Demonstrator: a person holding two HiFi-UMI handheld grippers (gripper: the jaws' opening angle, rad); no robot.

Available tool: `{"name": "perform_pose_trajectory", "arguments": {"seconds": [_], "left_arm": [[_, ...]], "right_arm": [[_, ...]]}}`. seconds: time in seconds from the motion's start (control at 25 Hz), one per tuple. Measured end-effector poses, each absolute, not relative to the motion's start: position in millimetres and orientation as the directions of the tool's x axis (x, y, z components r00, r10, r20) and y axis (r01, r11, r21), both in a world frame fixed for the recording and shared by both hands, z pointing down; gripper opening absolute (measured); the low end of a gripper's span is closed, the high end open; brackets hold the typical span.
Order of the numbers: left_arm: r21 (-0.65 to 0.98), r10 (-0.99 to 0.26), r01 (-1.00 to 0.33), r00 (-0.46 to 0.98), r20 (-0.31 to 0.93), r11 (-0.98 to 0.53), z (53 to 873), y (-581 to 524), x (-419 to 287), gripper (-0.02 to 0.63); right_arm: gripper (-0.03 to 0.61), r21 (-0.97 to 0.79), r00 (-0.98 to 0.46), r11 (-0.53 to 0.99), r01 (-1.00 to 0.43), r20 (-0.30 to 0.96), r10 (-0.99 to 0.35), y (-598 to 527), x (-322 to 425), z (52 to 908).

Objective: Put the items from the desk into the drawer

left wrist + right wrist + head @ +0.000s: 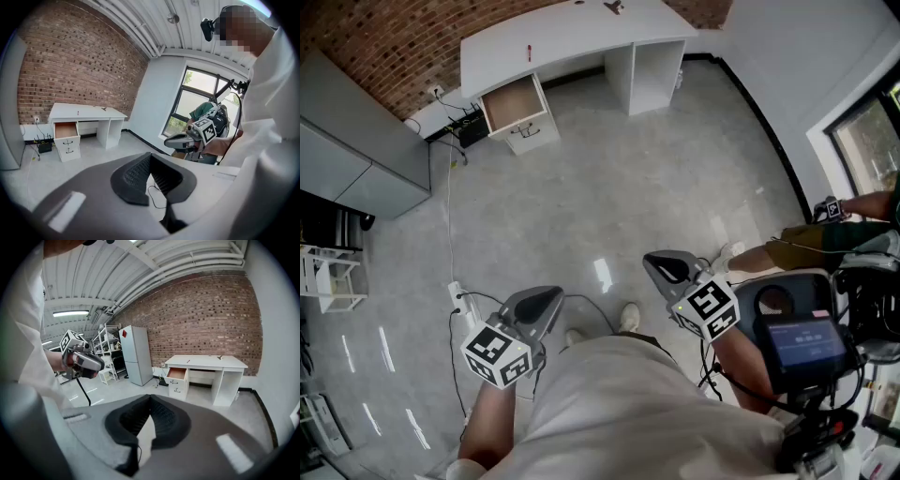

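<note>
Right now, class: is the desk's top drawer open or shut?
Open: the drawer juts out from the desk, its brown inside showing.

Glossy grey floor (609, 206), smooth matt white desk (572, 37), wood-lined drawer (514, 101), rough brick wall (211, 315).

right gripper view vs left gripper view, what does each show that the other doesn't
Only the right gripper view: a tall grey cabinet, white open shelving and the left hand-held gripper. Only the left gripper view: a large dark-framed window and the right hand-held gripper. Both: the white desk with its open wood-lined top drawer, against the red brick wall.
</note>
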State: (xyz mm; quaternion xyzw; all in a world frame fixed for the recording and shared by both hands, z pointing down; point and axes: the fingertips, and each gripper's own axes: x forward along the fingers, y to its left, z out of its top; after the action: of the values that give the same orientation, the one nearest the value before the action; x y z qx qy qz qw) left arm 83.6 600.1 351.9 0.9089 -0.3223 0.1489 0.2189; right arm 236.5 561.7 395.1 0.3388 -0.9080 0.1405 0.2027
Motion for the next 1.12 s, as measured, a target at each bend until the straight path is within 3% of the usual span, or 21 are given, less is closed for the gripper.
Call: {"name": "perform_pose_trajectory", "arguments": {"seconds": [0.48, 0.8, 1.0, 1.12], "left_arm": [[0.346, -0.544, -0.657, 0.751, 0.374, -0.67, 348.8, 712.1, -80.8, 0.008], [0.352, -0.55, -0.669, 0.741, 0.384, -0.655, 405.5, 639.9, -96.8, 0.008], [0.347, -0.555, -0.679, 0.731, 0.396, -0.647, 403.5, 585.7, -94.8, 0.008], [0.34, -0.566, -0.694, 0.717, 0.406, -0.635, 387.4, 537.2, -84.0, 0.039]], "right_arm": [[0.002, -0.086, -0.692, 0.756, -0.649, 0.479, -0.54, 651.9, 53.6, 368.0], [0.007, -0.087, -0.671, 0.735, -0.672, 0.49, -0.556, 580.5, 42.2, 409.8], [0.037, -0.082, -0.674, 0.739, -0.668, 0.487, -0.555, 527.7, 46.1, 403.1], [0.041, -0.085, -0.688, 0.743, -0.664, 0.459, -0.562, 477.1, 54.0, 385.2]]}}
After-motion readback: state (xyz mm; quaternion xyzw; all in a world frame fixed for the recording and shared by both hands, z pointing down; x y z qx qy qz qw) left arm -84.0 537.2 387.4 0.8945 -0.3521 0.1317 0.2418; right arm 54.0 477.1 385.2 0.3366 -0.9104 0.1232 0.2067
